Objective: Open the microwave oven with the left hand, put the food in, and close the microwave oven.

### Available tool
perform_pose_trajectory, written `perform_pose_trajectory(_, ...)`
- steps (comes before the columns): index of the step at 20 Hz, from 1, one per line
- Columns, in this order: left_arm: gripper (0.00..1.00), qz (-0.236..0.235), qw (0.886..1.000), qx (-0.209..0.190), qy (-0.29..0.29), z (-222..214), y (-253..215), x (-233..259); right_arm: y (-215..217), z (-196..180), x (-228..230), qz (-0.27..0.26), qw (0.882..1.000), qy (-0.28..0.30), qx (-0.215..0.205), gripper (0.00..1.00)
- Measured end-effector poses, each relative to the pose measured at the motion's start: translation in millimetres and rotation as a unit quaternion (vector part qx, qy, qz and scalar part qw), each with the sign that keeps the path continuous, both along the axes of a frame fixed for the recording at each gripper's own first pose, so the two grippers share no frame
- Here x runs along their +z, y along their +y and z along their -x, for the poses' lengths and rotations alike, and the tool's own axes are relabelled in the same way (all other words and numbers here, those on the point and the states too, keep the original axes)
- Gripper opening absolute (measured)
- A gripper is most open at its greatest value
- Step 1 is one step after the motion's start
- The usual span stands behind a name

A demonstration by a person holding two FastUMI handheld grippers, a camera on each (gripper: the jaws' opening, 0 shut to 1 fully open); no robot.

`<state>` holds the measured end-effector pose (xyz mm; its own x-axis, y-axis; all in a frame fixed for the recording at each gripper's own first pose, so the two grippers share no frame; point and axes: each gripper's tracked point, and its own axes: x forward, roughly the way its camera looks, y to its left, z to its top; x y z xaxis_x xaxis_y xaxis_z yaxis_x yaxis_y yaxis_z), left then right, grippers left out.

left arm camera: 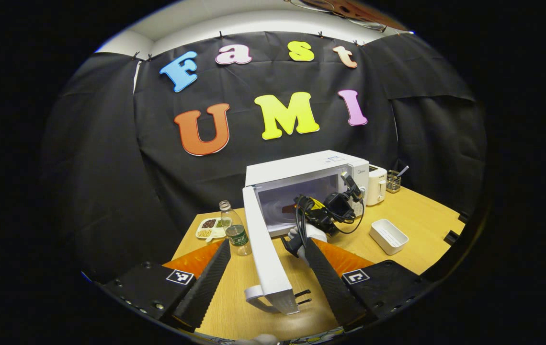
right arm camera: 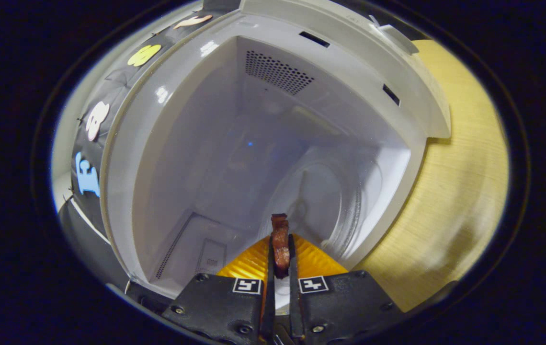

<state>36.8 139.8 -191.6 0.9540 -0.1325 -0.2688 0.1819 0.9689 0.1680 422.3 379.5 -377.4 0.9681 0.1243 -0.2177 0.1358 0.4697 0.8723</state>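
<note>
The white microwave (left arm camera: pixel 307 168) stands at the back of the wooden table with its door (left arm camera: pixel 266 249) swung wide open toward me. My left gripper (left arm camera: pixel 267 243) is open, its fingers spread on either side of the door's free edge and handle (left arm camera: pixel 257 295) without pressing on them. Farther off, my right gripper (left arm camera: pixel 301 211) and the hand holding it reach into the oven's mouth. In the right gripper view, the right gripper (right arm camera: pixel 280 242) is shut on a reddish-brown piece of food (right arm camera: pixel 280 235), held just inside the cavity over the glass turntable (right arm camera: pixel 335 201).
Left of the door stand a plastic bottle (left arm camera: pixel 235 230) and a divided tray of beans (left arm camera: pixel 208 228). A white rectangular box (left arm camera: pixel 388 235) lies on the table (left arm camera: pixel 421 211) to the right, with a toaster (left arm camera: pixel 377 185) and a wire utensil holder (left arm camera: pixel 393 181) beside the oven.
</note>
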Motion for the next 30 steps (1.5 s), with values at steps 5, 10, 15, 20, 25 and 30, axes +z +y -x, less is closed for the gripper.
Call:
perform_pose_trajectory(5,0.96,0.019,1.0,0.002,0.002,-2.0,1.0,-0.7,7.6,-0.7,-3.3,0.097,0.995,-0.004,0.009,0.22)
perform_pose_trajectory(10,0.96,0.026,1.0,0.005,-0.006,-8.6,-2.2,7.5,-3.9,0.3,5.4,0.154,0.988,-0.003,0.015,0.24)
perform_pose_trajectory(15,0.97,0.033,0.999,0.0,-0.013,-12.5,-11.3,13.9,-12.5,5.2,8.4,0.212,0.977,0.006,0.029,0.43)
perform_pose_trajectory(20,0.96,0.041,0.999,-0.001,-0.015,-11.6,-16.8,15.2,-28.5,10.4,9.3,0.252,0.967,0.024,0.028,0.69)
perform_pose_trajectory(25,0.96,0.044,0.999,0.0,-0.016,-8.2,-19.3,14.5,-22.1,13.7,0.0,0.332,0.942,0.022,0.056,0.78)
perform_pose_trajectory(30,0.96,0.051,0.998,0.0,-0.021,-8.1,-20.7,19.2,-21.6,19.6,-4.7,0.332,0.941,0.026,0.055,0.79)
